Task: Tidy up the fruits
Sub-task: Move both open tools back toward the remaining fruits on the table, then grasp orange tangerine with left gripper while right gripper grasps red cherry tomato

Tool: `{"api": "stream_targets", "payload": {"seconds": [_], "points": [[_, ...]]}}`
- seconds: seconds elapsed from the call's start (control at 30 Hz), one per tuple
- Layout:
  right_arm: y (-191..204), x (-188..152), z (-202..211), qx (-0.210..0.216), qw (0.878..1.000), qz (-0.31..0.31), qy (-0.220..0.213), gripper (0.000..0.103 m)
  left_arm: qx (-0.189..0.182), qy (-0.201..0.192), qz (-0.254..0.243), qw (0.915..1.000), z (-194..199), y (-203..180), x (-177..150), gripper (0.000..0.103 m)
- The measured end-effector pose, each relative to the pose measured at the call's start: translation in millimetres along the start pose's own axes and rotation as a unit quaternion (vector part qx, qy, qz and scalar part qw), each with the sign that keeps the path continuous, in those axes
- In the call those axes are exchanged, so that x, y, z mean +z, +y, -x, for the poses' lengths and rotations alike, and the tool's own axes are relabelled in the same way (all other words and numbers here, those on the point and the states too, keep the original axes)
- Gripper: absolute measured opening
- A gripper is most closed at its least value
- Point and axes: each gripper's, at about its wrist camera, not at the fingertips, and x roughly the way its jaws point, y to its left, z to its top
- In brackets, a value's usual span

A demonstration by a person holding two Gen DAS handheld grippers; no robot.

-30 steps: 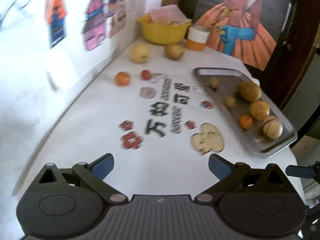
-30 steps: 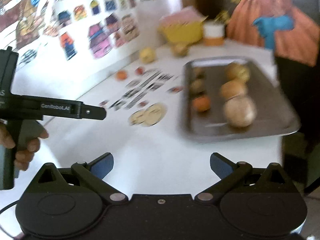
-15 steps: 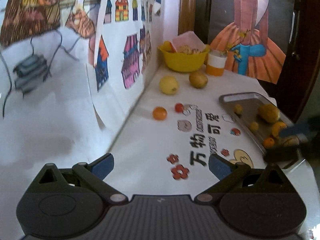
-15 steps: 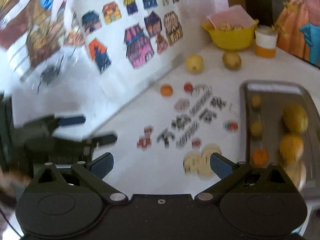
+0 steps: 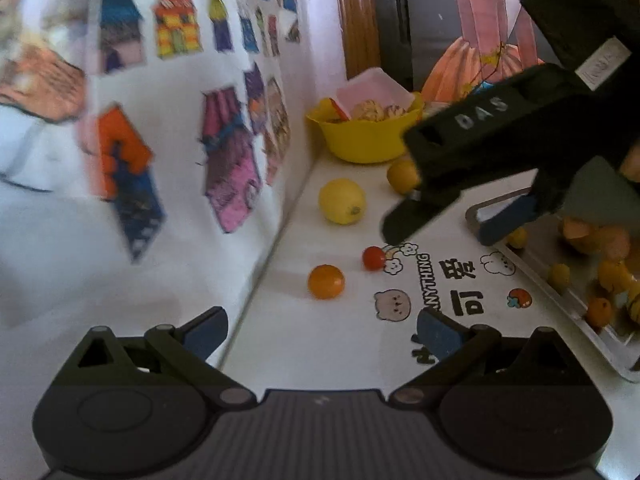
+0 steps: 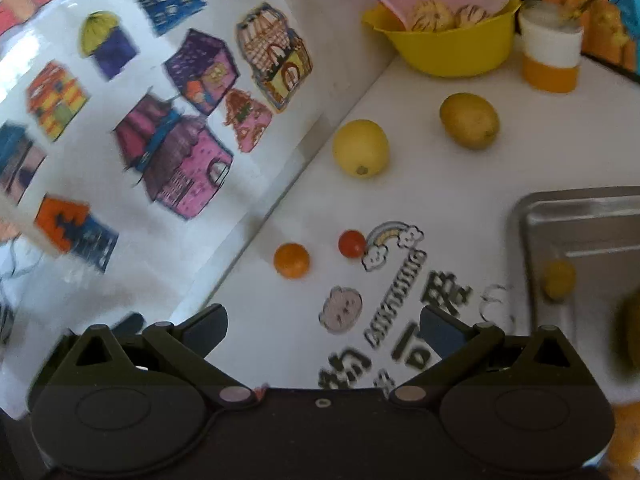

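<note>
Ahead of the right claw, the lemon lies on the tabletop with its stem end turned toward the claw. A small orange and a red tomato sit nearer, just ahead. Both the right claw and the left claw are spread wide, empty, touching nothing.

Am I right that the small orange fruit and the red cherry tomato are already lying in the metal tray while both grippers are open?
Not quite: the small orange fruit and the red cherry tomato lie on the white table, left of the metal tray, as the right wrist view shows. Both the left gripper and the right gripper are open.
</note>
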Motion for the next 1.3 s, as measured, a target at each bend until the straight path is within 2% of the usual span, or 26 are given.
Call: {"api": "stream_targets", "payload": {"seconds": [0.1, 0.33, 0.53, 0.67, 0.9, 1.17, 1.3], "points": [[-9, 7, -13, 0.006, 1.000, 0.004, -0.006, 0.098, 0.001, 0.001, -0.008, 1.0000, -22, -2, 5, 0.102], [-23, 19, -45, 0.014, 1.000, 0.016, -0.004, 0.080, 0.007, 0.008, 0.004, 0.9999, -62, -1, 10, 0.101], [-28, 22, -63, 0.023, 1.000, 0.017, -0.007, 0.062, 0.018, 0.021, 0.014, 0.9995, -84, 1, 8, 0.087], [-27, 22, -70, 0.023, 0.999, 0.024, -0.008, 0.054, 0.015, 0.021, 0.030, 0.9992, -91, 6, 8, 0.078], [-24, 22, -75, 0.022, 0.999, 0.039, -0.010, 0.045, 0.004, 0.029, 0.042, 0.9987, -98, 6, 11, 0.064], [-18, 18, -80, 0.013, 0.998, 0.061, -0.018, 0.038, -0.012, 0.042, 0.066, 0.9969, -106, 10, 12, 0.036], [-16, 18, -81, 0.010, 0.998, 0.062, -0.024, 0.031, -0.012, 0.046, 0.076, 0.9960, -106, 12, 12, 0.035]]}}
